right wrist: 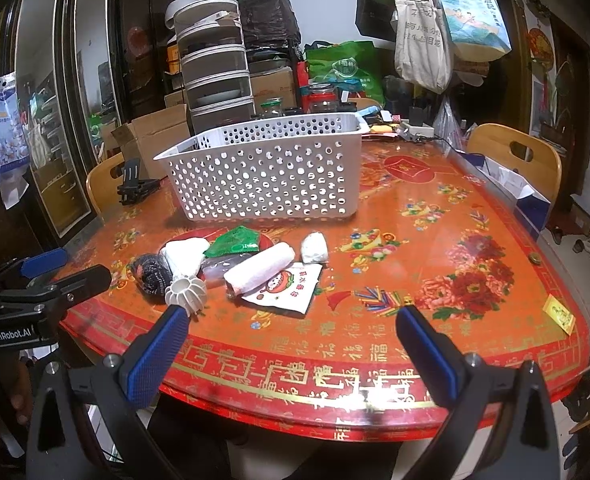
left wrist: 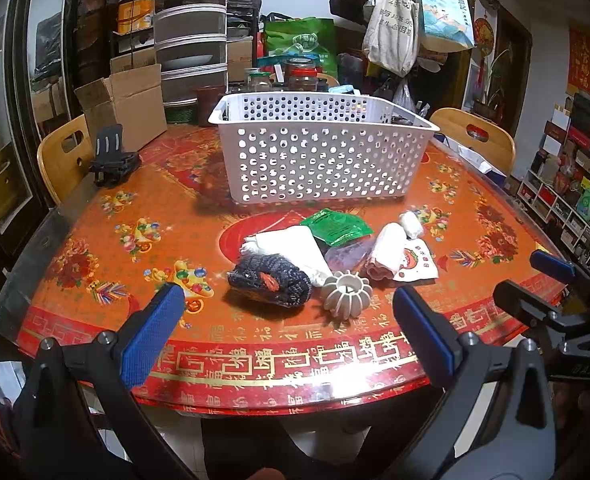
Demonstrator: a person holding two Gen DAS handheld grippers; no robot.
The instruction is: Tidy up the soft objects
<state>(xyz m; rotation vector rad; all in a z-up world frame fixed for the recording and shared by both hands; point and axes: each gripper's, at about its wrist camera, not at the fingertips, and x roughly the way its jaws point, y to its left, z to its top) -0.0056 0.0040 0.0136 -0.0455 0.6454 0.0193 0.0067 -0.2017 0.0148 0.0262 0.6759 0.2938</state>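
A white perforated basket [left wrist: 319, 148] [right wrist: 263, 168] stands on the red patterned table [left wrist: 135, 208] [right wrist: 435, 240]. In front of it lies a cluster: a dark knitted item [left wrist: 271, 280] [right wrist: 153, 272], a white folded cloth [left wrist: 291, 248] [right wrist: 187, 254], a green packet [left wrist: 337, 226] [right wrist: 237, 242], a white rolled towel [left wrist: 389, 250] [right wrist: 261, 268], a small white roll [left wrist: 411, 224] [right wrist: 314, 248], a printed white pouch [left wrist: 417, 266] [right wrist: 285, 292] and a ribbed white plastic ring [left wrist: 347, 288] [right wrist: 187, 290]. My left gripper [left wrist: 289, 328] is open and empty just short of the cluster. My right gripper [right wrist: 291, 344] is open and empty to the cluster's right.
A black clip stand [left wrist: 113, 156] sits at the table's left. Cardboard boxes [left wrist: 131, 100], jars [left wrist: 295, 76] and stacked containers stand behind the basket. Wooden chairs [left wrist: 475, 136] flank the table. Bags hang on the back wall.
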